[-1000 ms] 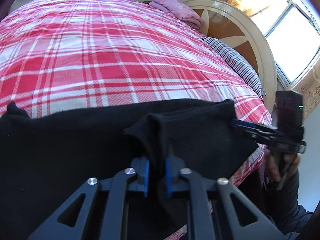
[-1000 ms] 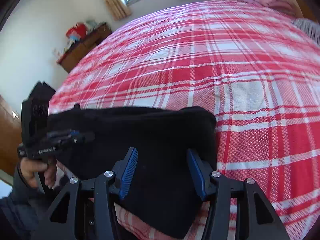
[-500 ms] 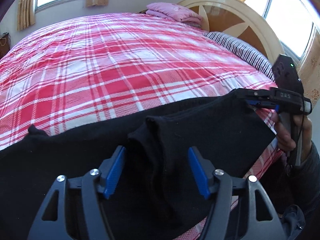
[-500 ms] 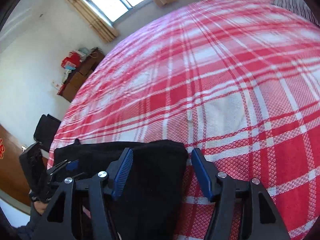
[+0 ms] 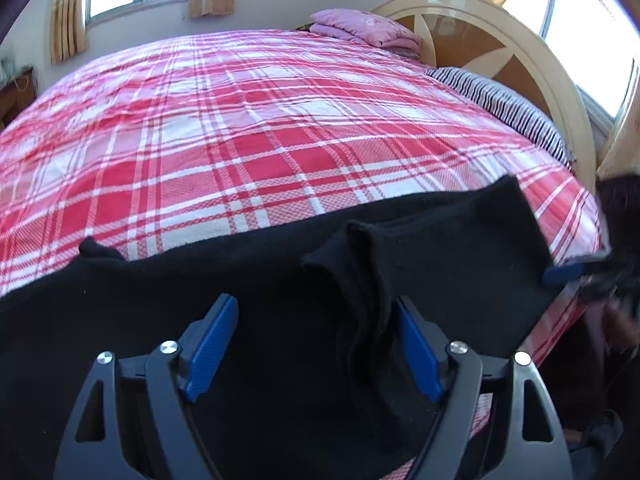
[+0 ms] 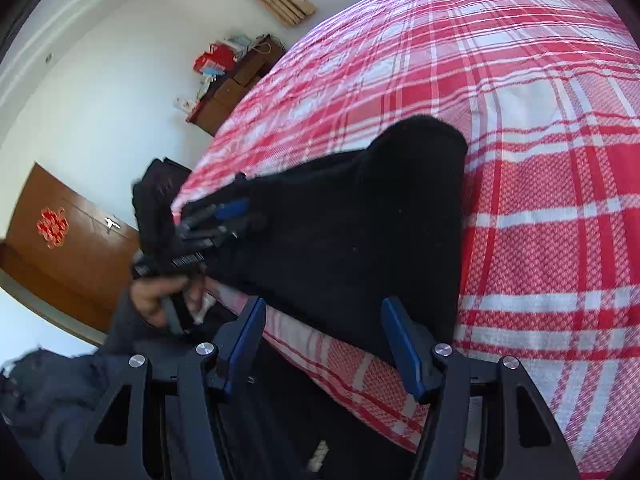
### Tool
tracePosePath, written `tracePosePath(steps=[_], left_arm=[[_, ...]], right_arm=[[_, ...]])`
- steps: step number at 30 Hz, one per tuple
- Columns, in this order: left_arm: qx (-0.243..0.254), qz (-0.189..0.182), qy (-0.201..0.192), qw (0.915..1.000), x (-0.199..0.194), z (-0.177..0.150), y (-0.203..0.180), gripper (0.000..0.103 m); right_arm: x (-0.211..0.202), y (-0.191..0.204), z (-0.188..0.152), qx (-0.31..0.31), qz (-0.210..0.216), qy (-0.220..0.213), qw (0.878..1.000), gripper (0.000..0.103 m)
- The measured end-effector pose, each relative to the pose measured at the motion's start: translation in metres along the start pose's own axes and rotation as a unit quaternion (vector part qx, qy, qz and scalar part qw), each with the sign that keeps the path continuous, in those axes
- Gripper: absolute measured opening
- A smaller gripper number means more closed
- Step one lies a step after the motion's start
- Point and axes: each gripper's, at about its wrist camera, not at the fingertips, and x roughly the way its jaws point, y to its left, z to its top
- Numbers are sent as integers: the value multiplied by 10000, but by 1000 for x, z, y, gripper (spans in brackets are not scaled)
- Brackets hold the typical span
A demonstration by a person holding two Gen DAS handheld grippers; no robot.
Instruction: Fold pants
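I have the black pants (image 5: 420,264) lying across the near edge of the bed (image 5: 248,128), one end doubled over so a raised ridge of cloth runs toward me. My left tool (image 5: 316,344) has just been opening: its blue pads stand apart with that ridge between them, nearer the right-hand pad, though neither looks to be pressing it, so I count the cloth as let go. My right tool (image 6: 324,338) is also apart, hovering over the bed's near edge with the folded end of the pants (image 6: 360,232) ahead of it and nothing gripped. I judge one fold laid down and released; the left stretch of the pants is long and flat, so at least another fold and some smoothing remain. The left view gives me the headboard (image 5: 532,64), a striped pillow (image 5: 504,104) and the long unfolded stretch of the pants. The right view alone shows the rounded fold end, the person's hand (image 6: 160,292) on the left handle, and a wooden door (image 6: 60,240).
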Motion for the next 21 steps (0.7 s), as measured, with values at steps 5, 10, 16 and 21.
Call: tracePosePath(steps=[5, 10, 16, 21], left_arm=[[38, 22, -1, 10000, 0, 0, -1, 85], [6, -40, -5, 10000, -2, -1, 1, 85], [110, 172, -125, 9997, -25, 5, 15, 85], [291, 989, -329, 9941, -73, -1, 57, 85]], right_arm=[[-8, 7, 39, 20, 356, -696, 9969, 63], [20, -42, 70, 987, -90, -771, 9921, 64], [5, -20, 65, 501, -318, -1031, 9929, 64], [-4, 4, 57, 18, -719, -1264, 9894, 64]])
